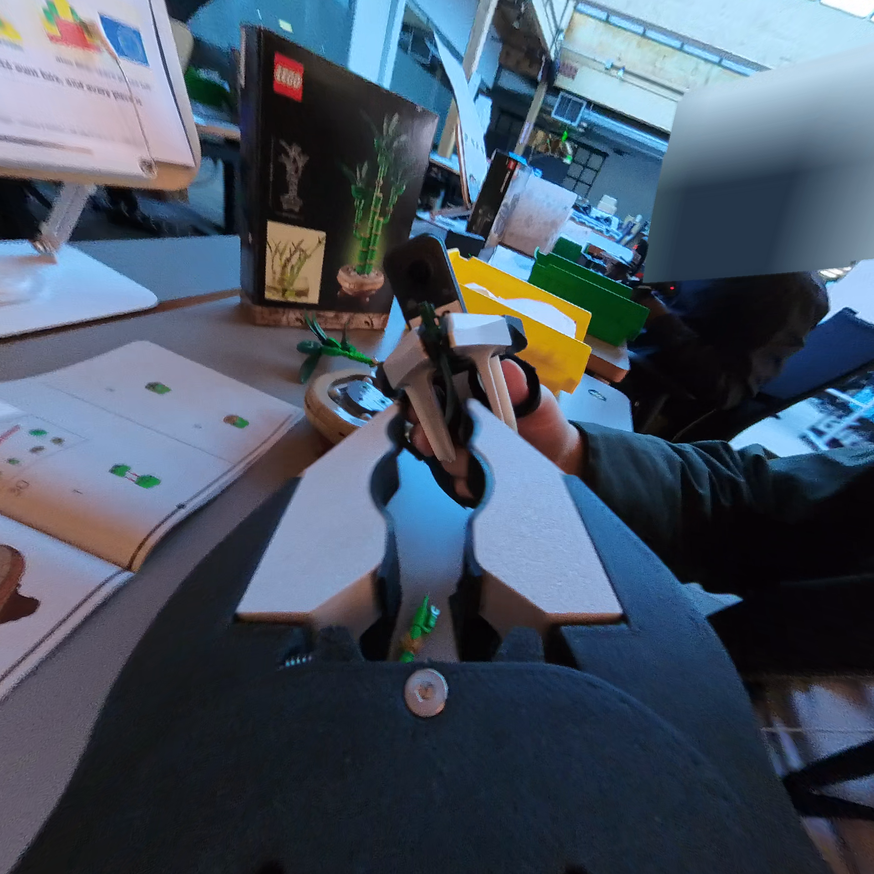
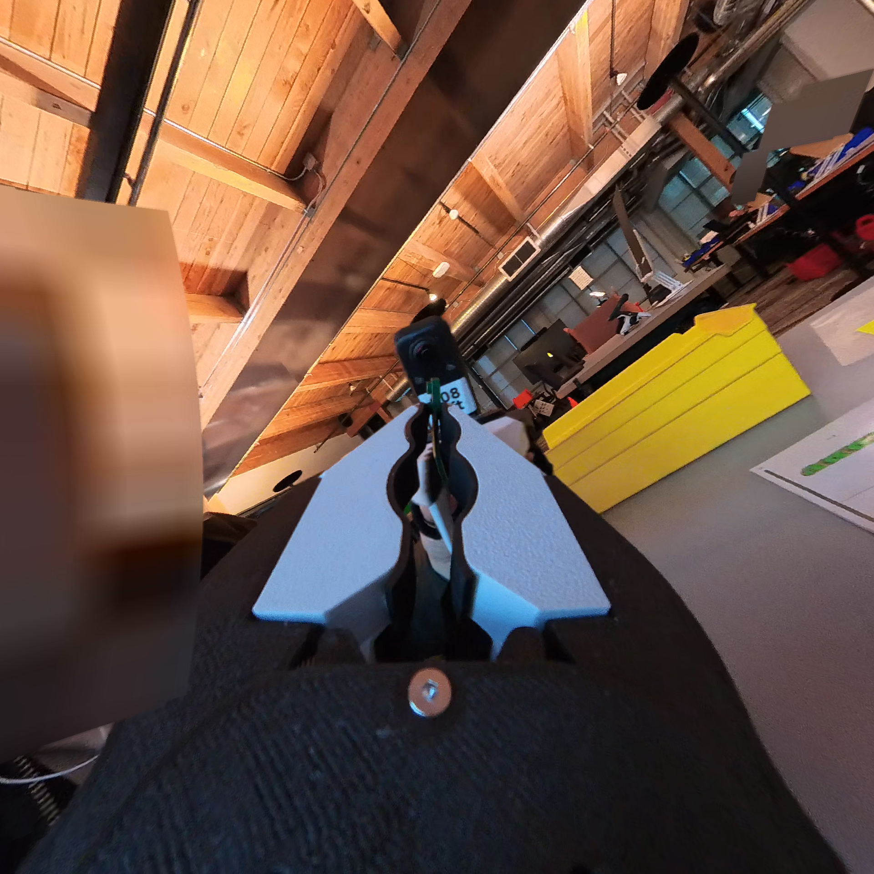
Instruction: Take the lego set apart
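Both tools meet tip to tip above the grey counter (image 1: 198, 331): the left tool (image 1: 428, 416) and right tool (image 2: 432, 416) each pinch the thin dark-green Lego stem (image 1: 437, 350) between them.

Left wrist view: low over the table (image 1: 198, 331), facing across it, close on the right gripper (image 1: 437, 359); right wrist view: tilted up toward ceiling beams, close on the left gripper (image 2: 437, 416); shared: yellow bin (image 1: 529, 326) (image 2: 671, 406).
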### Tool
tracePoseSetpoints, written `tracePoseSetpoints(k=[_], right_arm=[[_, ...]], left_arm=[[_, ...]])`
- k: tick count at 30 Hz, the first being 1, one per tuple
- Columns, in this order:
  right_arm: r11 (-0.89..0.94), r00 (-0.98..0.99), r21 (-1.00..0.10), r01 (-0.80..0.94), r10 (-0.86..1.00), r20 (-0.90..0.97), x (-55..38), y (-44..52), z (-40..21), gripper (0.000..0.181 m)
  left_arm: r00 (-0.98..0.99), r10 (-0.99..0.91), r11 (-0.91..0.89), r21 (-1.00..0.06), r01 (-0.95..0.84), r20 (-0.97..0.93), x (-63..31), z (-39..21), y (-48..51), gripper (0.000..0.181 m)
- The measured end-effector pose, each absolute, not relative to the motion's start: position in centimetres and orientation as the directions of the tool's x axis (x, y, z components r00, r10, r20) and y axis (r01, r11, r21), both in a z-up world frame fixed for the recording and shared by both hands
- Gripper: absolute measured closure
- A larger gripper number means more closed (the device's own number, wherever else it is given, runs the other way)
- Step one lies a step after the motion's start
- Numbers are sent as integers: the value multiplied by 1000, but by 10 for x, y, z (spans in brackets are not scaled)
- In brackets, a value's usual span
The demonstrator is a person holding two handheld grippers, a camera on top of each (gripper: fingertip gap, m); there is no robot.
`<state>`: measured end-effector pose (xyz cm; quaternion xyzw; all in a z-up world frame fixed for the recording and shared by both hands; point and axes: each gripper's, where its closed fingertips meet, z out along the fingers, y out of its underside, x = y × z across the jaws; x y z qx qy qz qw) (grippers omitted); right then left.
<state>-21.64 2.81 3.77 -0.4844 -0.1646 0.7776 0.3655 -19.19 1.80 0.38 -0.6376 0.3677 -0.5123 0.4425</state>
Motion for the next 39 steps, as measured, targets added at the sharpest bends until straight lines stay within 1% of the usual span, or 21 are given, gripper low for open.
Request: tracePoseSetpoints(k=[1, 3, 6, 9, 13, 15, 16, 17, 19, 20, 21, 25, 27, 28, 30, 32, 33, 34, 37, 38, 39], right_arm=[[-670, -240, -619, -410, 734, -635, -218, 29, 36, 178], [-643, -194, -649, -407, 755, -626, -220, 31, 33, 177], [-537, -106, -666, -518, 813, -573, -203, 43, 46, 139], [-438, -3, -698, -567, 848, -530, -182, 52, 51, 150], [-405, 70, -731, -549, 850, -523, -180, 59, 43, 154], [-432, 49, -714, -551, 837, -545, -182, 60, 40, 155], [-446, 42, -707, -549, 830, -556, -183, 61, 38, 156], [-456, 38, -703, -545, 825, -564, -183, 62, 36, 156], [-463, 45, -697, -548, 815, -577, -182, 65, 33, 157], [-467, 50, -691, -551, 808, -586, -180, 67, 31, 157], [-470, 51, -683, -559, 803, -594, -178, 69, 31, 157], [-509, 29, -631, -586, 765, -644, -170, 76, 27, 157], [-549, 21, -621, -560, 739, -673, -173, 78, 21, 156], [-569, -1, -632, -526, 743, -669, -178, 74, 20, 157], [-577, 21, -710, -404, 770, -638, -193, 65, 11, 159], [-498, 148, -827, -259, 826, -544, -208, 61, -6, 158], [-459, 191, -869, -186, 850, -490, -216, 58, -14, 157], [-436, 203, -891, -126, 868, -453, -223, 53, -20, 156], [-429, 207, -903, 2, 884, -420, -238, 42, -37, 151], [-424, 225, -905, 37, 886, -406, -239, 42, -45, 149], [-413, 249, -907, 75, 889, -384, -239, 44, -52, 149]], left_arm=[[224, -931, -297, -955, -11, 287, -193, 3, 19, 179], [238, -943, -245, -969, -16, 234, -194, 1, 19, 181], [188, -949, -244, -967, 70, 253, -200, 15, 14, 181], [167, -938, -288, -951, 112, 304, -207, 17, 17, 181], [161, -949, -255, -960, 120, 272, -215, 19, 15, 181], [320, -942, -97, -995, 18, 98, -226, 17, 27, 181], [433, -896, 44, -990, -134, -98, -237, 11, 38, 181], [527, -778, 182, -926, -332, -342, -255, 9, 53, 181], [509, -335, 313, -603, -734, -793, -304, 22, 81, 181], [404, -138, 287, -427, -857, -904, -324, 31, 86, 181], [318, -60, 246, -322, -914, -946, -337, 32, 89, 181], [307, -65, 86, -312, -946, -949, -393, 26, 103, 181], [426, -142, -152, -406, -901, -893, -457, 14, 115, 181], [560, -223, -309, -487, -817, -798, -491, -4, 115, 181], [826, -320, -555, -615, -561, -464, -533, -38, 107, 181], [937, -323, -653, -686, -320, -130, -546, -51, 102, 181], [946, -321, -664, -704, -254, -38, -550, -52, 102, 181], [952, -304, -663, -715, -224, -16, -559, -54, 104, 176], [970, -206, -684, -689, -238, -130, -590, -61, 108, 107], [967, -185, -680, -687, -255, -176, -595, -59, 109, 100], [961, -175, -667, -691, -277, -216, -596, -56, 110, 103]])
